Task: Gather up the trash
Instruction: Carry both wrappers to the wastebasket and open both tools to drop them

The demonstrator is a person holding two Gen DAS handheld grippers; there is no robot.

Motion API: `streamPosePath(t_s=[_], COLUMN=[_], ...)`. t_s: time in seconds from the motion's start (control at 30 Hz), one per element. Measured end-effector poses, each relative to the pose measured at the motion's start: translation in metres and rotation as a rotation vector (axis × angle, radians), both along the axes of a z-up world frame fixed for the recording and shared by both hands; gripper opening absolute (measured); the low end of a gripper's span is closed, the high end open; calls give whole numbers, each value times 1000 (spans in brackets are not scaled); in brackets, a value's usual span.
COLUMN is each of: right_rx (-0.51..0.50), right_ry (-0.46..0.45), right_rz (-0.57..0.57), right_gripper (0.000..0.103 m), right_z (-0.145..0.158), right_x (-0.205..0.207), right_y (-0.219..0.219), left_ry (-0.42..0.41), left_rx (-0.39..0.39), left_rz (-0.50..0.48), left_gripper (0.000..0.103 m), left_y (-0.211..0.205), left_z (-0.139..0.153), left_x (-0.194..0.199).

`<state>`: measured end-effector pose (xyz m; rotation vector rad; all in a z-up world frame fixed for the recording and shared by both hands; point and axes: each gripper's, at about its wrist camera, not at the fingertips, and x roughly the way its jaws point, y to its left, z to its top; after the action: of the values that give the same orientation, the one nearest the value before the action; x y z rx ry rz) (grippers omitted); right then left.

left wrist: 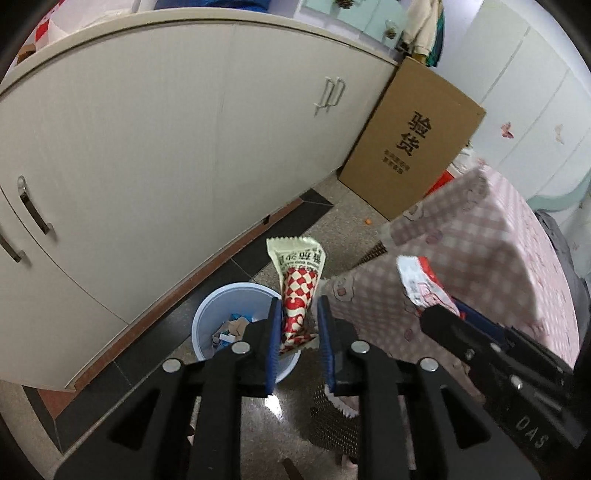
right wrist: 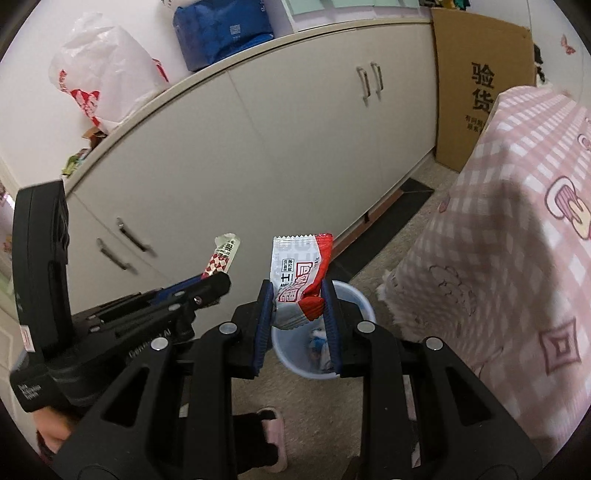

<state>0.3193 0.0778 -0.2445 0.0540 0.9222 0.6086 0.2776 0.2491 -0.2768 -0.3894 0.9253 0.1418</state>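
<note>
My left gripper (left wrist: 297, 306) is shut on a cream and red checkered snack wrapper (left wrist: 297, 280), held upright above the light blue trash bin (left wrist: 207, 321) on the floor. The bin holds several scraps of paper. My right gripper (right wrist: 297, 295) is shut on a white and red snack wrapper (right wrist: 299, 280), held over the same bin (right wrist: 364, 302). In the left wrist view the right gripper (left wrist: 439, 310) and its wrapper (left wrist: 421, 280) show at the right. In the right wrist view the left gripper (right wrist: 218, 282) and its wrapper (right wrist: 221, 258) show at the left.
A long beige cabinet (left wrist: 147, 147) runs behind the bin. A table with a pink checked cloth (left wrist: 480, 258) stands at the right. A flat cardboard box (left wrist: 413, 136) leans against the cabinet's end. A white plastic bag (right wrist: 99, 70) and a blue bag (right wrist: 221, 33) sit on the cabinet. A foot in a pink slipper (right wrist: 275, 432) stands below.
</note>
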Motion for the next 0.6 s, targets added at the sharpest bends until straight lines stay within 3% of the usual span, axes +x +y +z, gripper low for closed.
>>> streamPosePath(t_s=[0.07,0.17,0.6], right_rx=[4,-4,-14], right_ry=[6,12,44], right_rz=[-10,-15,4], right_gripper=[26,26,27], right_z=[-4,-10,-25], right_x=[6,10,7], right_y=[1,3,18], left_ry=[12,9,72], left_rx=[2,15,56], left_rz=[2,27,90], left_gripper=[45,60,74], left_y=[3,6,21], left_z=[-5,-8,-24], left_x=[8,13,0])
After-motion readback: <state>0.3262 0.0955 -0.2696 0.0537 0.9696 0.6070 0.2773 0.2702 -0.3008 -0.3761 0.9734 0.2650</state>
